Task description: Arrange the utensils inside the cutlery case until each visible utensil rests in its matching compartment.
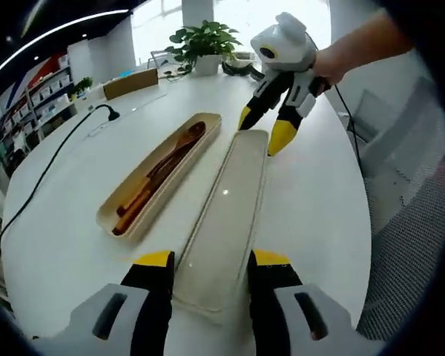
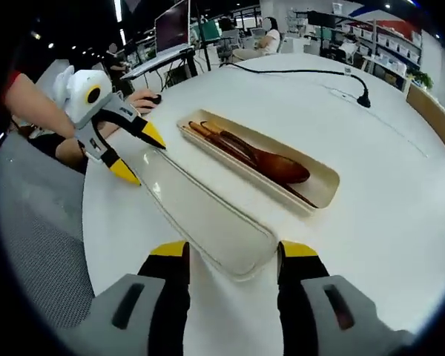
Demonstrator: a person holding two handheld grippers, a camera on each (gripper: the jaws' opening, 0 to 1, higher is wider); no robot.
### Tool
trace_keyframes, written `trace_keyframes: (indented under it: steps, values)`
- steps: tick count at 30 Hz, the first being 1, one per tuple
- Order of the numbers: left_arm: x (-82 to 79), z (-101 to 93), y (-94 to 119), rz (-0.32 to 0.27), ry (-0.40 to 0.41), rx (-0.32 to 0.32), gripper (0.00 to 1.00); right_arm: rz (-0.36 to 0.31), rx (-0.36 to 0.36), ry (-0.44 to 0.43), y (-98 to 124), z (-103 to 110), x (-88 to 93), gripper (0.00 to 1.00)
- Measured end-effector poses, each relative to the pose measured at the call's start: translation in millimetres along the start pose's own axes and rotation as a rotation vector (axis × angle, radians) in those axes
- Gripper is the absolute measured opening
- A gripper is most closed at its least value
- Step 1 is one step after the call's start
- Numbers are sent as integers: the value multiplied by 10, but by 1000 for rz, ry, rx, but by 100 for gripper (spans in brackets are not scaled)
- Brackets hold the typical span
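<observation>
— On the round white table (image 1: 74, 245), what do we have in front of us?

— We see a long beige cutlery case (image 1: 162, 174) lying open near the middle of the table, with dark brown wooden utensils (image 1: 157, 176) resting lengthwise inside it. The wide bowl of a wooden spoon (image 2: 279, 166) lies toward one end of the case; how many other pieces lie with it we cannot tell.

— And the lid?

— We find the translucent beige lid (image 1: 226, 222) flat on the table just beside the case, roughly parallel to it, on the side nearer the table's edge. The two are apart, not touching.

— How do our grippers stand?

— In the left gripper view, our left gripper (image 1: 211, 261) has its yellow-tipped black jaws spread wide, one on either side of the lid's near end; whether they touch it we cannot tell. Our right gripper (image 2: 233, 252) is likewise wide, straddling the opposite end of the lid in the right gripper view. Each holds nothing.

— Anything else on the table?

— We note a black power cable (image 1: 55, 159) running across the table beyond the case, and a green potted plant (image 1: 205, 41) and a brown box (image 1: 130, 82) at the far edge in the left gripper view.
</observation>
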State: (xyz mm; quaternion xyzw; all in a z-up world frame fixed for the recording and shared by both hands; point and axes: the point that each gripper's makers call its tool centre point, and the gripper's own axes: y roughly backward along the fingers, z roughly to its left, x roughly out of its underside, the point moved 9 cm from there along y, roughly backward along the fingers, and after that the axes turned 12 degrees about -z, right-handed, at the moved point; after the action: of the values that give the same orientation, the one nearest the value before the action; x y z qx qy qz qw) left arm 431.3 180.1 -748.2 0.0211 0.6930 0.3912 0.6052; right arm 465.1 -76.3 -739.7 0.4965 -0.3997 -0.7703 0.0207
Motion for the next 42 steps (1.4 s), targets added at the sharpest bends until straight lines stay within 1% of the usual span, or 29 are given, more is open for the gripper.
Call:
trace_keyframes:
  steps: [2,3,4,5,7,8,9,11,13,15,18,21,22,23,24,25,26,27,29,31,33,35,36,37,38,39,40,41,42]
  values:
    - [5,13,6,4,3,31,41,29,6,-21,29,0,8,39]
    - [20,14,21,10,16,46,40,45,20,-21,57,-7,14,30]
    - [20,29,14,1,-19,65,40,49,29,7,78,-9,13,26]
    - [25,39,18,8,-25,74,39,25,31,83,95,26,-3,26]
    - [25,30,19,15,-34,86,39,-14,27,177,66,73,-20,40]
    - [24,31,20,17,-38,93,39,10,29,179,52,87,-9,48]
    - [22,29,20,20,-48,103,39,35,38,200,44,84,-10,52]
    - [20,22,29,29,-66,133,39,30,26,295,2,89,-33,49]
    - [24,18,47,44,-101,180,38,42,-2,273,-53,129,-13,50]
    - [40,23,76,49,-133,228,38,77,-37,303,-103,174,10,56]
    - [40,71,93,54,-111,246,38,82,-76,301,-128,253,24,46]
    - [37,77,95,63,-118,270,38,90,-84,337,-111,312,40,43]
    - [35,72,91,63,-129,274,38,83,-93,374,-110,319,32,42]
    - [37,71,92,65,-137,277,38,95,-102,362,-94,336,43,41]
    - [38,63,92,69,-163,284,38,132,-101,287,-77,348,63,41]
    - [37,55,89,71,-187,283,39,103,-102,320,-92,317,29,41]
    - [22,38,87,73,-208,280,38,108,-119,297,-78,305,32,40]
    - [20,35,89,84,-178,271,39,110,-133,218,-56,320,38,40]
    - [15,48,87,84,-182,269,38,109,-173,55,-32,303,14,40]
    - [8,49,90,91,-181,264,35,108,-211,-49,-18,304,14,40]
    - [3,56,89,102,-178,263,32,102,-215,-71,4,293,26,40]
    - [-5,63,78,109,-188,274,31,59,-252,30,13,362,34,34]
    - [-8,77,75,116,-197,289,30,62,-245,157,7,406,44,31]
    - [-12,89,76,124,-211,305,27,107,-236,254,24,448,81,25]
    - [-19,117,86,142,-219,300,19,121,-223,301,19,467,100,21]
    - [-12,134,96,157,-223,300,10,80,-214,289,-35,518,118,19]
    - [-14,171,103,160,-271,338,9,123,-173,278,-39,511,174,19]
    - [-9,168,116,159,-236,310,9,67,-157,258,-9,562,180,16]
    - [-15,165,111,160,-231,311,9,73,-152,347,-2,467,158,12]
